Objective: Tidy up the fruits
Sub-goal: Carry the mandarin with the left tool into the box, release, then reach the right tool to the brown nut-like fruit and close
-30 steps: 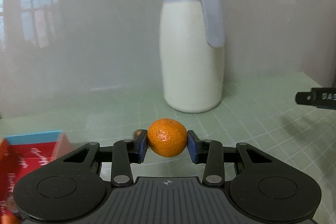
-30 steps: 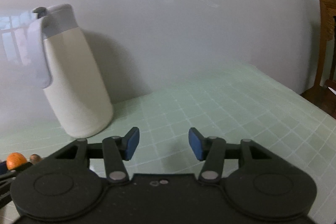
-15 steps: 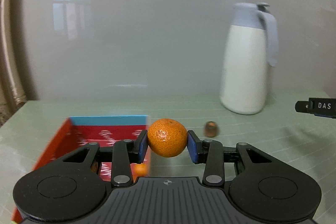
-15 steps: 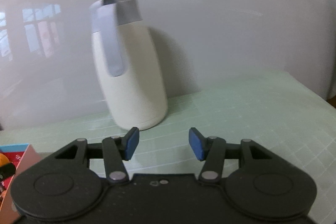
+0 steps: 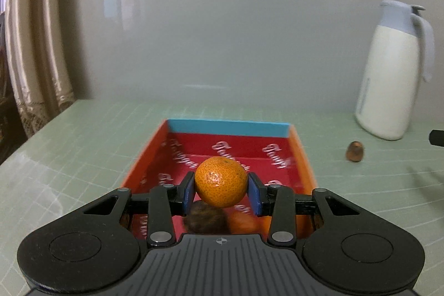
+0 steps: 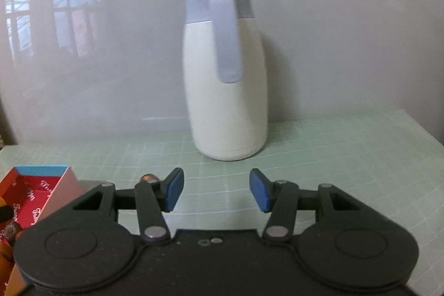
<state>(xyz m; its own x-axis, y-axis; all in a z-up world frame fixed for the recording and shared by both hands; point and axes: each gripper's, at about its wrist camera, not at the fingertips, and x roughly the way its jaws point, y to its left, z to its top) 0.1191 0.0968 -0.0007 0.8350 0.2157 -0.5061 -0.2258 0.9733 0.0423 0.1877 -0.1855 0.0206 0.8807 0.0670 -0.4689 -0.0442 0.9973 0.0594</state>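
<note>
The left gripper (image 5: 221, 190) points forward and slightly downward, its two blue pads (image 5: 188, 193) pressed against opposite sides of a mandarin (image 5: 220, 181) held between the jaws. The right gripper (image 6: 216, 190) points the same way, jaws parted with nothing between its blue pads (image 6: 174, 189).

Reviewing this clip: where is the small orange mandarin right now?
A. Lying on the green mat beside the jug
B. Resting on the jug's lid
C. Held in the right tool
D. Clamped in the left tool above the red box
D: the blue pads of the left tool press both sides of the small orange mandarin, with the red cardboard box open below it.
</note>
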